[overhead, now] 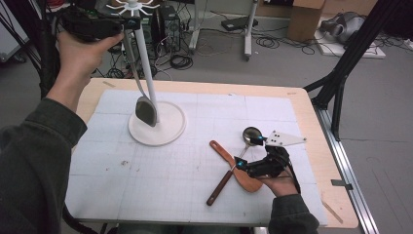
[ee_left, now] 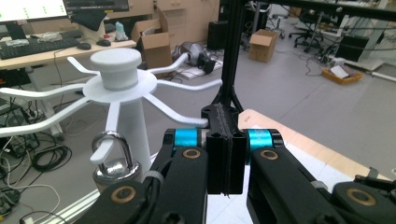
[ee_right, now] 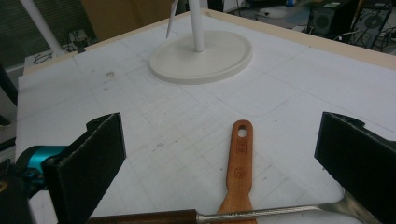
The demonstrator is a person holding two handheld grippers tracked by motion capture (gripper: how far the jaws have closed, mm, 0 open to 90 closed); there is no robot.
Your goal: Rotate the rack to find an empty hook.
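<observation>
At upper left of the high view, the left gripper point(overhead: 127, 23) is closed on nothing beside the hanging spoon point(overhead: 145, 110); the right gripper point(overhead: 249, 150) stands open over the wooden spatula point(overhead: 234, 168).

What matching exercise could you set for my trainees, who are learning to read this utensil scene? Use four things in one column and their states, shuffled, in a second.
Column one:
1. metal turner
2. wooden spatula
3. ladle
4. right tongs

Column two:
A. open, jaws wide apart
B. lying flat beneath another utensil's handle
C. hanging from a hook of the white stand
D. lying across the utensil below it

Pairs: 1-C, 2-B, 3-D, 4-A
</observation>
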